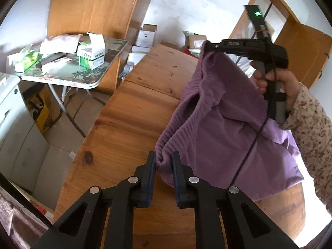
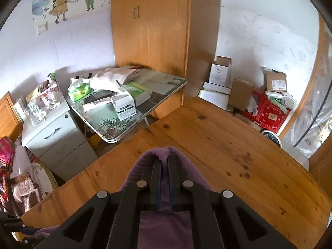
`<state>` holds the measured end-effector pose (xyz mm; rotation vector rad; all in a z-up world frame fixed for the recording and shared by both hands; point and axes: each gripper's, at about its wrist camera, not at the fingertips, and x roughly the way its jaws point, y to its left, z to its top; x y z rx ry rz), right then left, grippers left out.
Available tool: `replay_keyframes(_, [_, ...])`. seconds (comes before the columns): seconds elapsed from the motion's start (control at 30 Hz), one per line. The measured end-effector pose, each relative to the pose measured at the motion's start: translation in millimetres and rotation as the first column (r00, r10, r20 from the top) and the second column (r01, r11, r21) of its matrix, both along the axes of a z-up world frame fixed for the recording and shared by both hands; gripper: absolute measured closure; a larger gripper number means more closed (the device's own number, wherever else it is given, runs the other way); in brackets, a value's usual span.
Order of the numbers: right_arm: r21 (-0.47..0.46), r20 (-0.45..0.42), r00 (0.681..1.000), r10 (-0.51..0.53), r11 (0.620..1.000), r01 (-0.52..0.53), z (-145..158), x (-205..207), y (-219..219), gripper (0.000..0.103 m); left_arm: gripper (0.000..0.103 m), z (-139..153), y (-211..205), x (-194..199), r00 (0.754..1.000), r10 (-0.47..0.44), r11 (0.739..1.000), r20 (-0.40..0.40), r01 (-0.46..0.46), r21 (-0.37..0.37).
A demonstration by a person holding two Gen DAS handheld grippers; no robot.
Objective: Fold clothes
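A purple knitted garment (image 1: 217,124) hangs over the wooden table (image 1: 134,114), stretched between both grippers. In the left wrist view, my left gripper (image 1: 164,155) stands at the bottom with the ribbed hem bunched between its pads, which press on the cloth. Up at the right, my right gripper (image 1: 205,46) is shut on another edge of the garment, held by a hand in a floral sleeve (image 1: 311,134). In the right wrist view the right gripper (image 2: 164,159) is shut, and the purple garment (image 2: 137,170) drapes over its fingertips above the table (image 2: 217,155).
A folding table (image 2: 166,85) with boxes, tissue packs and folded cloth stands to the left beyond the wooden table. Behind it is a tall wooden wardrobe (image 2: 149,31). A white drawer cabinet (image 2: 56,137) sits at the left. Cardboard boxes (image 2: 220,72) lie on the floor.
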<state>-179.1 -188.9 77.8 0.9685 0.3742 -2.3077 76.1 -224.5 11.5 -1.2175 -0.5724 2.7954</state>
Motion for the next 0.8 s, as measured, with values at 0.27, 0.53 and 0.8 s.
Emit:
replay_keyframes(0.27, [0.016,0.036,0.995,0.096,0.995,-0.097,-18,-12,-39,0.097,0.088,-3,-15,10,0.999,0.05,0.999,0.021,-0.05,0.01])
replay_keyframes(0.53, [0.051,0.082,0.988,0.133,0.989,-0.137,-41,-18,-72,0.097,0.088,-11,-31,24,0.993,0.1,0.995,0.059,-0.101,0.017])
replay_keyframes(0.8, [-0.074,0.162,0.983,0.091,0.994,-0.08,-24,-30,-57,0.069,0.088,-12,-31,24,0.99,0.108,0.994,0.086,-0.108,-0.005])
